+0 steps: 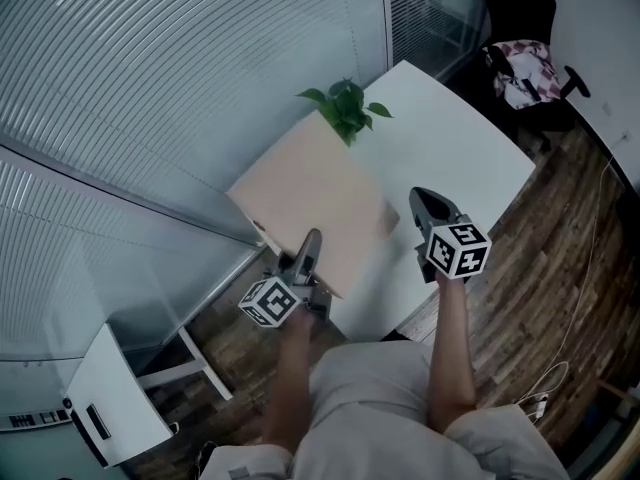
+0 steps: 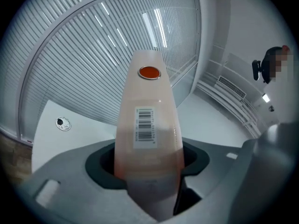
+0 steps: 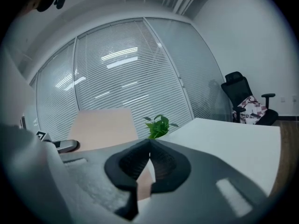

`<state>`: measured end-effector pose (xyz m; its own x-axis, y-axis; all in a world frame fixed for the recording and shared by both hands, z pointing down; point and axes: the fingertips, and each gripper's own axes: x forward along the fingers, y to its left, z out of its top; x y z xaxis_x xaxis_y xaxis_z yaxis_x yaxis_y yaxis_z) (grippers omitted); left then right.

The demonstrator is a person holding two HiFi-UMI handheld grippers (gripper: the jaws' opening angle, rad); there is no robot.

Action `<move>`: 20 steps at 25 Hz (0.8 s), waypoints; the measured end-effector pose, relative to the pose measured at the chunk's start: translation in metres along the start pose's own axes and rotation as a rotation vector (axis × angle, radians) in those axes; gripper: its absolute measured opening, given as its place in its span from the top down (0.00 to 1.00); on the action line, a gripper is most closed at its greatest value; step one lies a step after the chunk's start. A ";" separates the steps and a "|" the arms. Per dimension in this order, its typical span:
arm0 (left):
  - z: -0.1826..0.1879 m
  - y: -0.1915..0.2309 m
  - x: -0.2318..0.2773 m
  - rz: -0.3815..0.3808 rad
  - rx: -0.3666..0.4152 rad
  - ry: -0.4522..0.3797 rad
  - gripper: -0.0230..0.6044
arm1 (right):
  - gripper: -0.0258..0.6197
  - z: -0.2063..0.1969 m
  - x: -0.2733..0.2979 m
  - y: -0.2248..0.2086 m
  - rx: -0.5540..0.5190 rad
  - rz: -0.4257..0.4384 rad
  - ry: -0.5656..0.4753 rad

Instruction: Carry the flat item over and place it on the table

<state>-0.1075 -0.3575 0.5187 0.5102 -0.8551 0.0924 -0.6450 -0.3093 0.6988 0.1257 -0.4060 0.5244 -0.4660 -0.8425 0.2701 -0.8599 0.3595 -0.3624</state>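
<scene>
A flat beige board (image 1: 310, 193) hangs over the left corner of the white table (image 1: 455, 158); I cannot tell whether it touches the table. My left gripper (image 1: 308, 253) is shut on the board's near edge. In the left gripper view the board (image 2: 148, 106) runs edge-on away from the gripper (image 2: 148, 164), showing a barcode label and an orange sticker. My right gripper (image 1: 420, 198) hovers over the table just right of the board, shut with nothing in it. From the right gripper (image 3: 149, 148) the board (image 3: 100, 127) lies to the left.
A green potted plant (image 1: 345, 108) stands at the table's far edge by the glass wall with blinds, just beyond the board. A black office chair (image 1: 525, 38) sits at the far right. A white cabinet (image 1: 105, 398) stands on the wood floor, lower left.
</scene>
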 end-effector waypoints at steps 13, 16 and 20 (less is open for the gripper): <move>-0.066 0.010 0.026 -0.061 -0.166 0.172 0.51 | 0.96 -0.023 0.018 -0.012 0.028 0.015 0.032; -0.079 0.019 0.034 -0.052 -0.184 0.196 0.51 | 0.96 -0.034 0.020 -0.013 0.027 0.026 0.059; -0.095 0.024 0.050 -0.073 -0.242 0.242 0.51 | 0.96 -0.048 0.021 -0.014 0.020 0.029 0.103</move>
<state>-0.0434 -0.3681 0.6075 0.6890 -0.7017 0.1815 -0.4629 -0.2333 0.8551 0.1181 -0.4098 0.5781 -0.5102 -0.7860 0.3491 -0.8421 0.3740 -0.3886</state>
